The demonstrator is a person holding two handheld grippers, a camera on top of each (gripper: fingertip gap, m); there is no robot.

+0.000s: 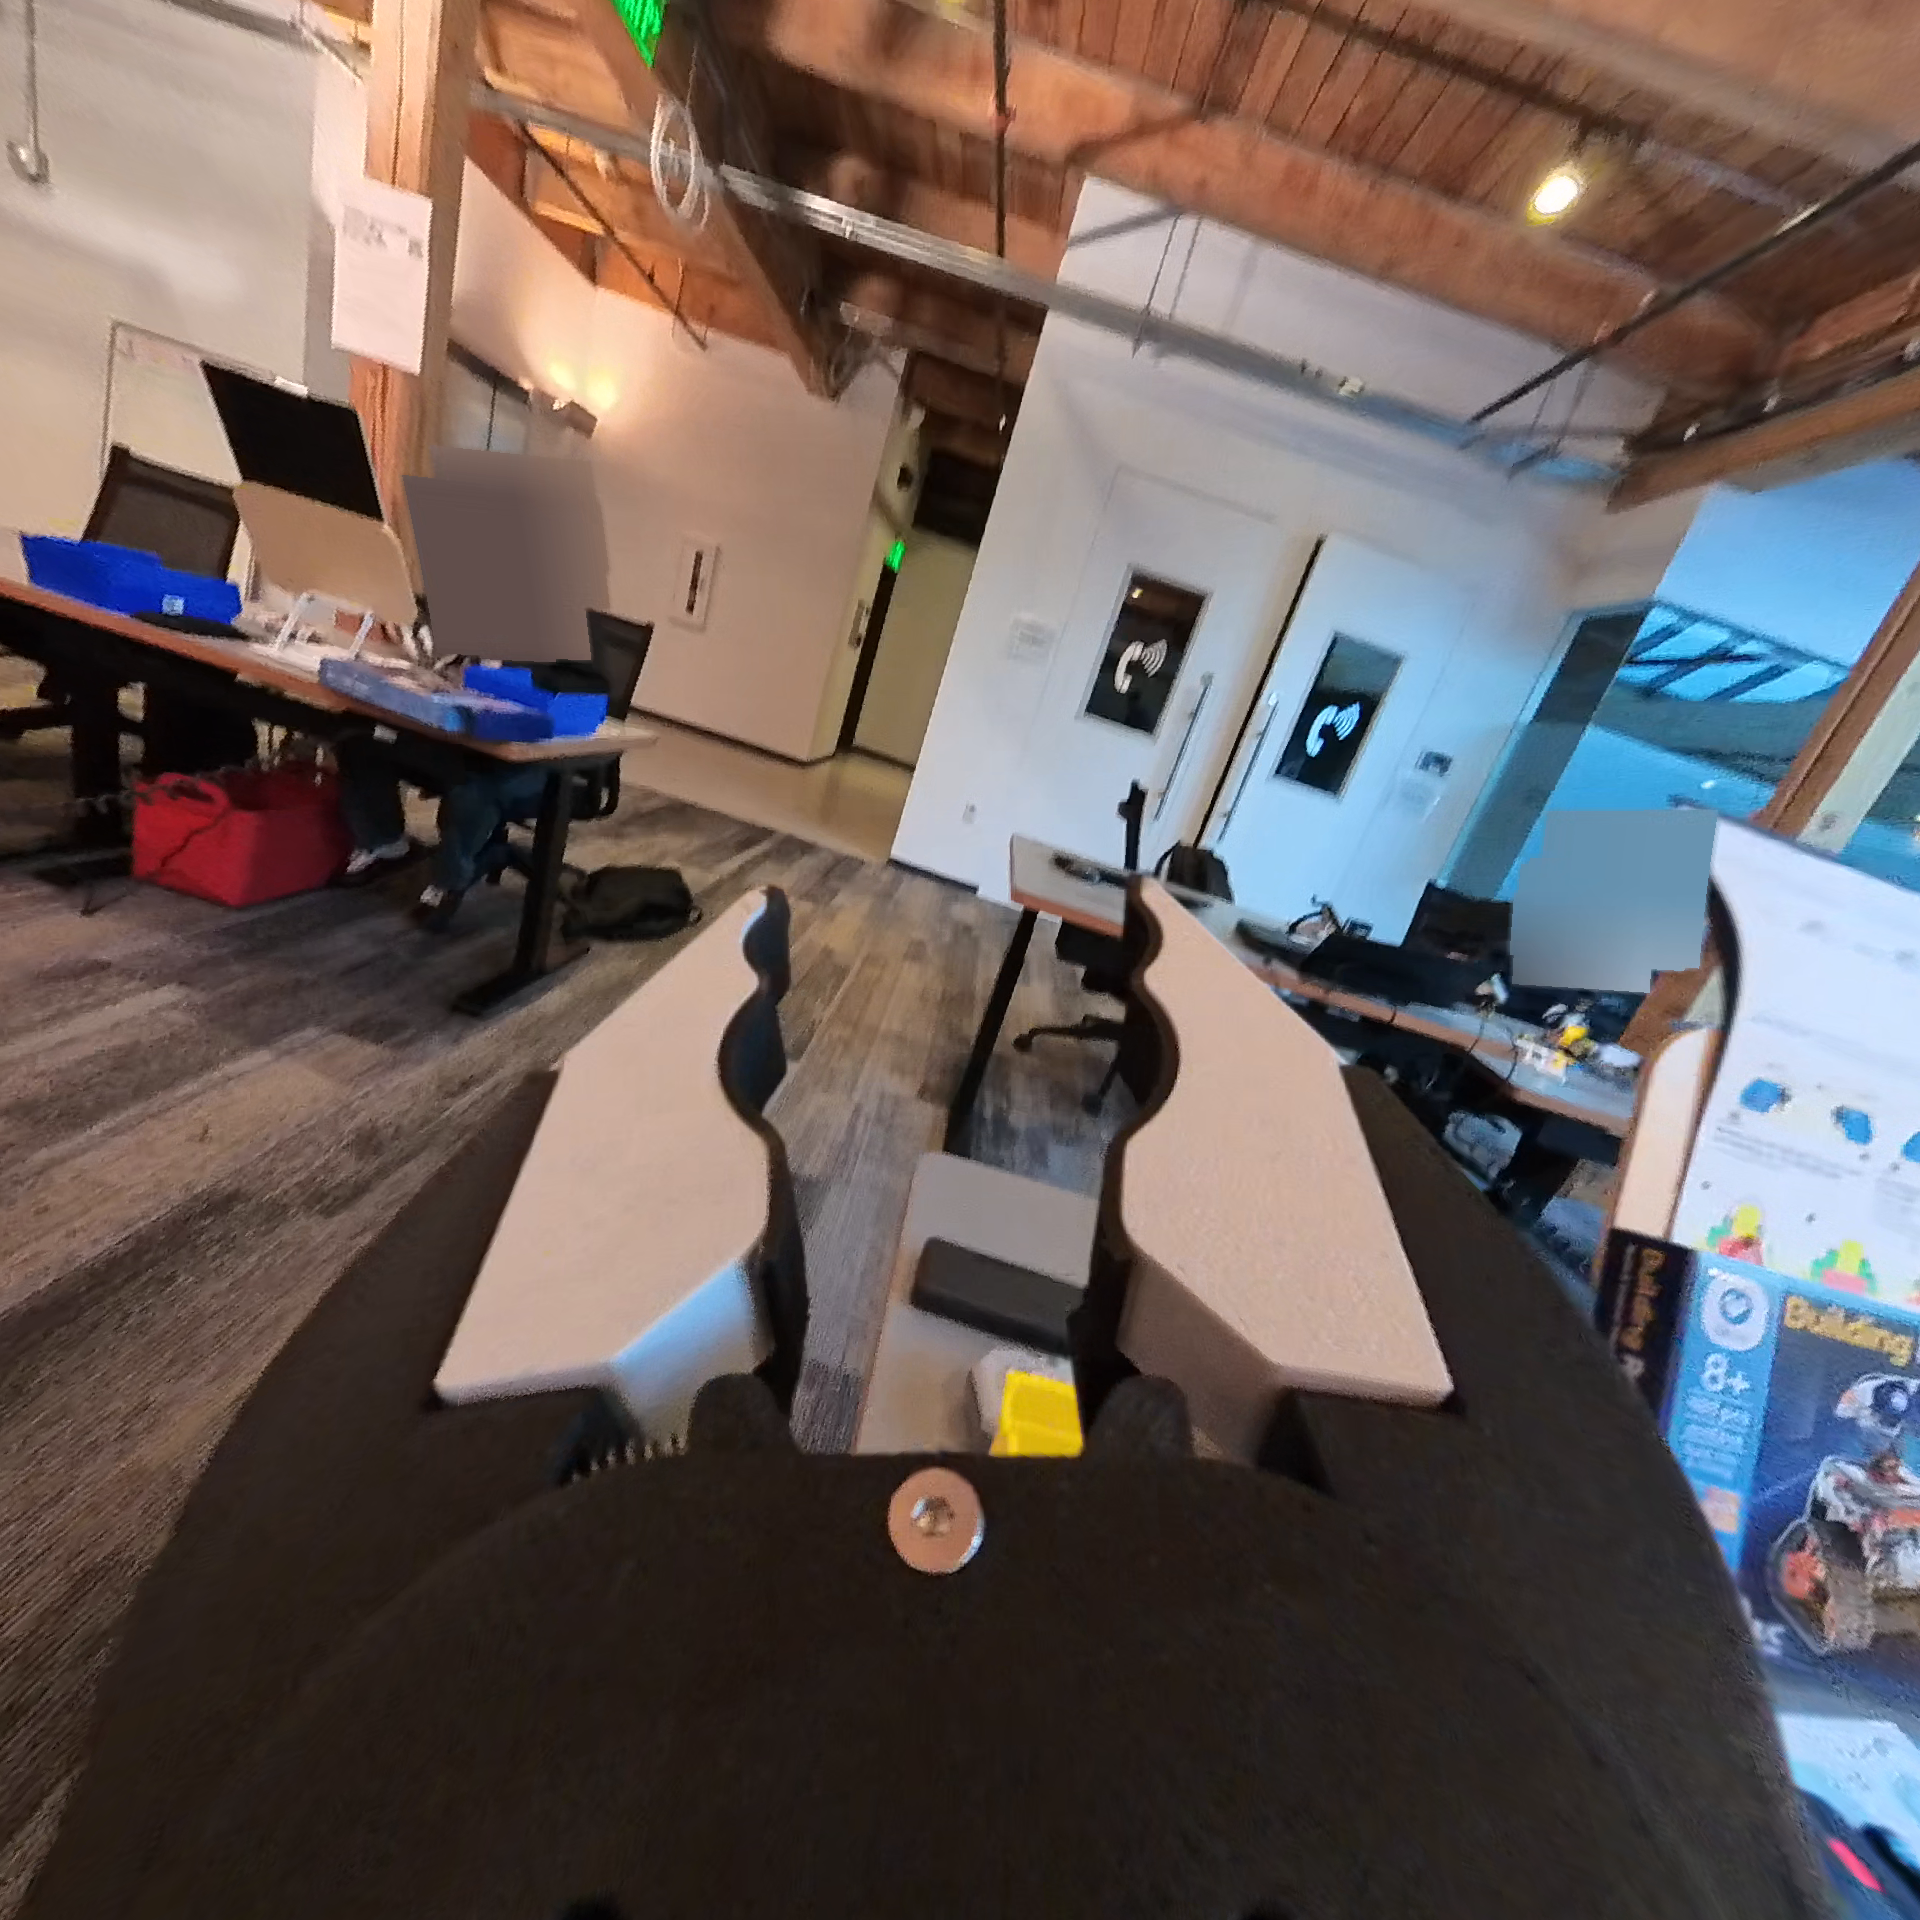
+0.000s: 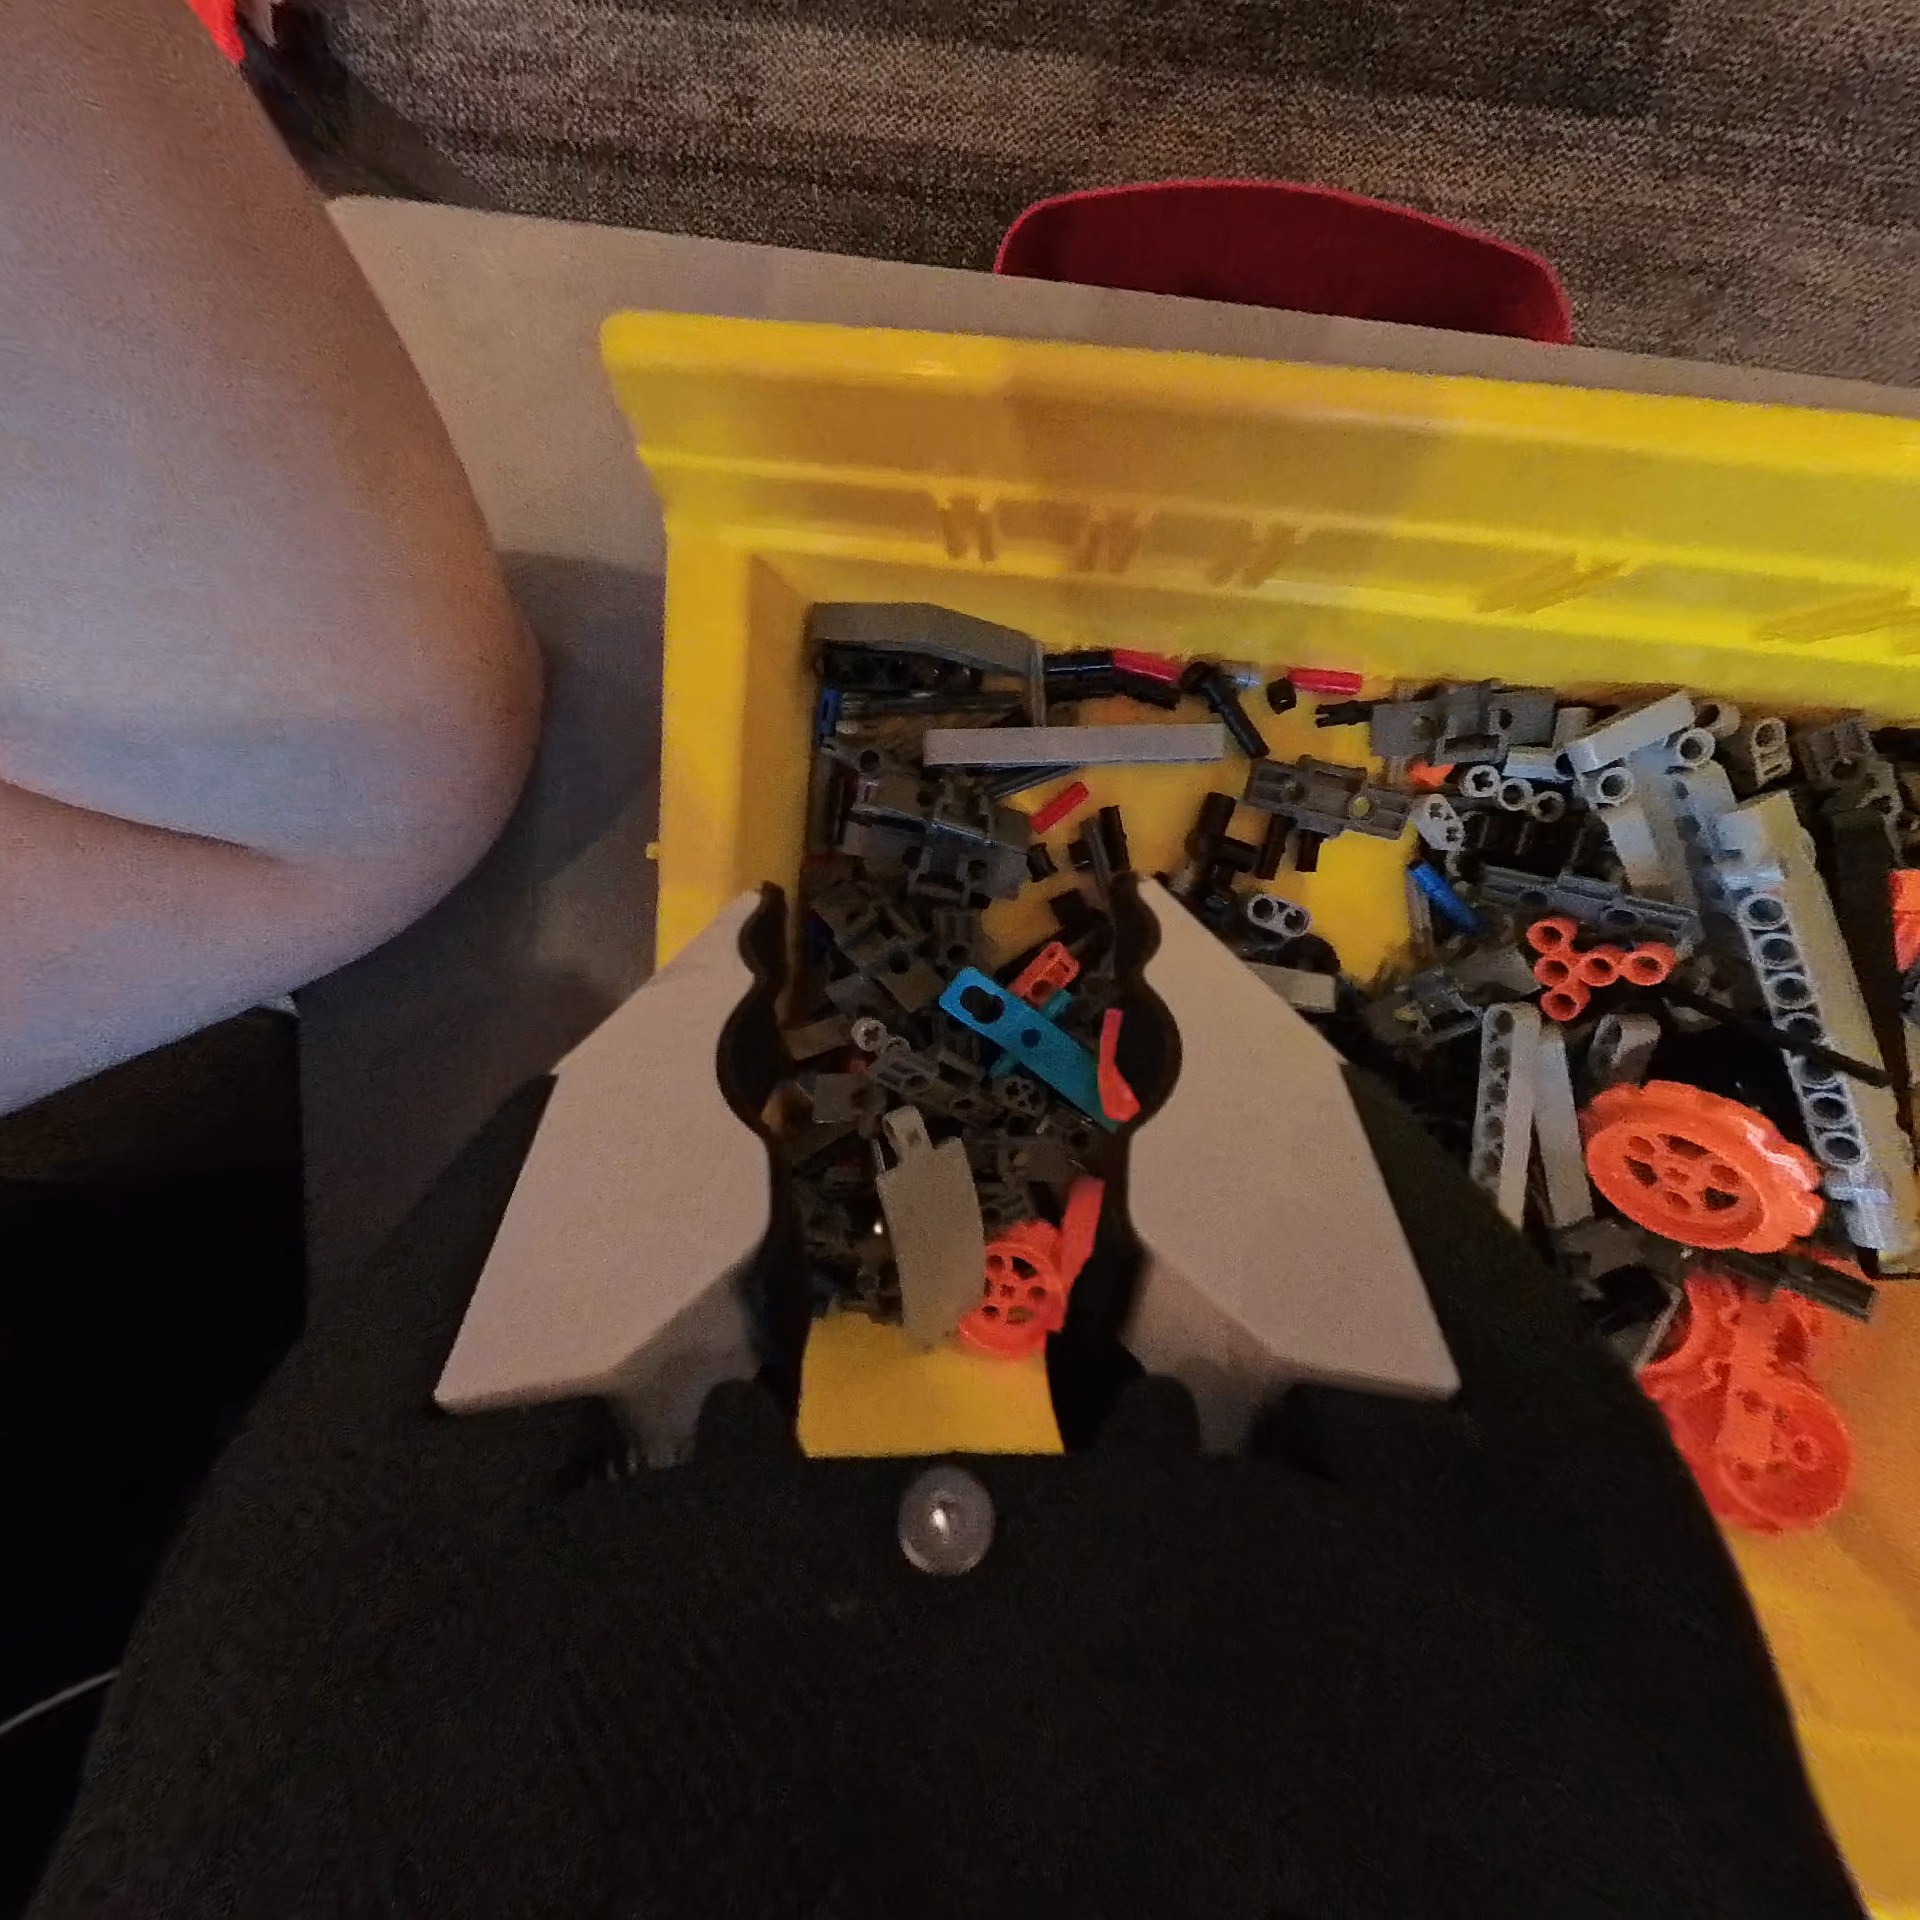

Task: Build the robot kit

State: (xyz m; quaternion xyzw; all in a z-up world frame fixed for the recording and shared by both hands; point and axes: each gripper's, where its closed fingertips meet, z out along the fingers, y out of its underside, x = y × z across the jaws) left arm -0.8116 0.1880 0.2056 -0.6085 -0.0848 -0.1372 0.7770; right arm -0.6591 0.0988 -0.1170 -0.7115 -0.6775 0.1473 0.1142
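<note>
Right claw poised over a yellow bin of building parts, left claw raised clear

The right claw (image 2: 951, 904) hangs wide and empty above the yellow bin (image 2: 1143, 457) on the worktop (image 2: 499, 301), a teal beam (image 2: 1023, 1039) and orange wheel (image 2: 1013, 1294) lying between its fingers; the left claw (image 1: 961, 904), also wide and empty, points out across the room, a toy box (image 1: 1808, 1455) at its right

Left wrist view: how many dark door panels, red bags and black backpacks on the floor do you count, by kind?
dark door panels: 2
red bag, under the far desk: 1
black backpack, on the floor: 1
Total: 4
</note>
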